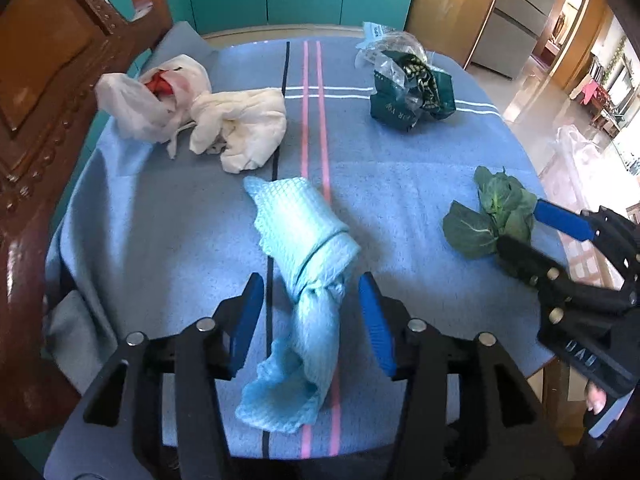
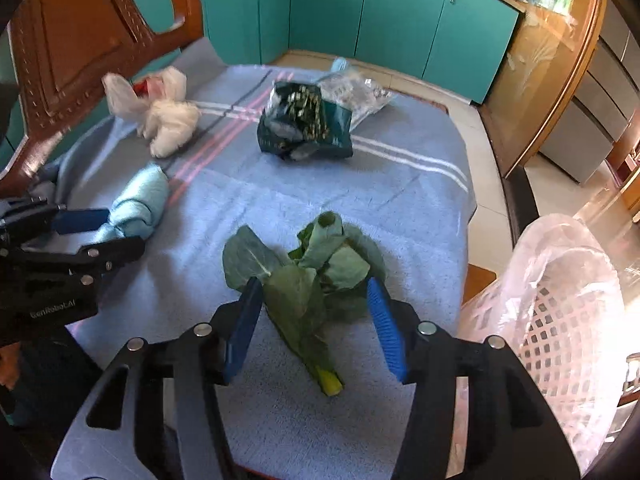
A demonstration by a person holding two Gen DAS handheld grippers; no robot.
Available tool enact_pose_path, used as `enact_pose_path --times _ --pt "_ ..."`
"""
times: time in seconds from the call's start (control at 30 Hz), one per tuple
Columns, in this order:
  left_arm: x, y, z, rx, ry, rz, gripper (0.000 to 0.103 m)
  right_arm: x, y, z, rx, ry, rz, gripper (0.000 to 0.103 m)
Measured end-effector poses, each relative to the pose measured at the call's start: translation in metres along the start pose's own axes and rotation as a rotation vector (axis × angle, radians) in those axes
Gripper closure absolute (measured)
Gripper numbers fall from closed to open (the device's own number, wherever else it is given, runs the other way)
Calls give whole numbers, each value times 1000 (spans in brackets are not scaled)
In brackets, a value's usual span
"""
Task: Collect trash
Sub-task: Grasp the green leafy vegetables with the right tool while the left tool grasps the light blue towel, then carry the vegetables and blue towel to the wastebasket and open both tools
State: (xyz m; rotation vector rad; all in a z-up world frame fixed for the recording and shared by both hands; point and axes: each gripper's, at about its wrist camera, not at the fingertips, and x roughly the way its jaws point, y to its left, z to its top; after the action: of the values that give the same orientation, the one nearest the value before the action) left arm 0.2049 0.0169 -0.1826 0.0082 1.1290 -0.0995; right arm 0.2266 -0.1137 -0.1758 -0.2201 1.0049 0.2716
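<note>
Jaws apart on your left gripper (image 1: 312, 320), straddling knotted blue cloth (image 1: 304, 264), untouched. Right gripper (image 2: 316, 320) likewise around leafy greens (image 2: 308, 280). Lined basket (image 2: 560, 312) at 3 o'clock, cut off.

Domestic kitchen-dining room. Teal cabinets (image 2: 360, 20) with bar handles line the wall at 12 o'clock; a carved wooden chair (image 1: 44, 92) stands at 9 o'clock beside the cloth-covered worktop (image 1: 400, 184).

Bright daylight from the right, glare on floor (image 1: 532, 92), fisheye-bent edges, slight blur
</note>
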Motion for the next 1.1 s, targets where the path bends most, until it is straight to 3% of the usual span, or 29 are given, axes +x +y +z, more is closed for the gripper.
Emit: enact_pose_path --times 0.17,0.23,0.3,0.4,0.57,0.73,0.93,1.1 --pt "14 -11 8 14 4 5 55 12 7 -4 -10 35 -9 49" --pt "14 -12 9 20 -3 11 67 12 10 -5 -23 33 0 56" --pt "14 -12 10 15 -5 15 71 12 12 -4 -30 35 28 74" --pt "9 -10 9 -5 -21 19 74 9 21 -3 -58 27 26 85" --pt "-20 -15 7 19 -101 66 74 -10 14 -2 -39 -21 35 86" --pt "-51 -32 12 63 -189 83 74 -44 -19 1 42 -99 6 86" --pt "-77 -55 18 120 -253 58 74 -85 -84 -11 188 -180 -99 86" --pt "-87 -80 25 168 -276 25 74 -101 -131 -35 284 -185 -196 86"
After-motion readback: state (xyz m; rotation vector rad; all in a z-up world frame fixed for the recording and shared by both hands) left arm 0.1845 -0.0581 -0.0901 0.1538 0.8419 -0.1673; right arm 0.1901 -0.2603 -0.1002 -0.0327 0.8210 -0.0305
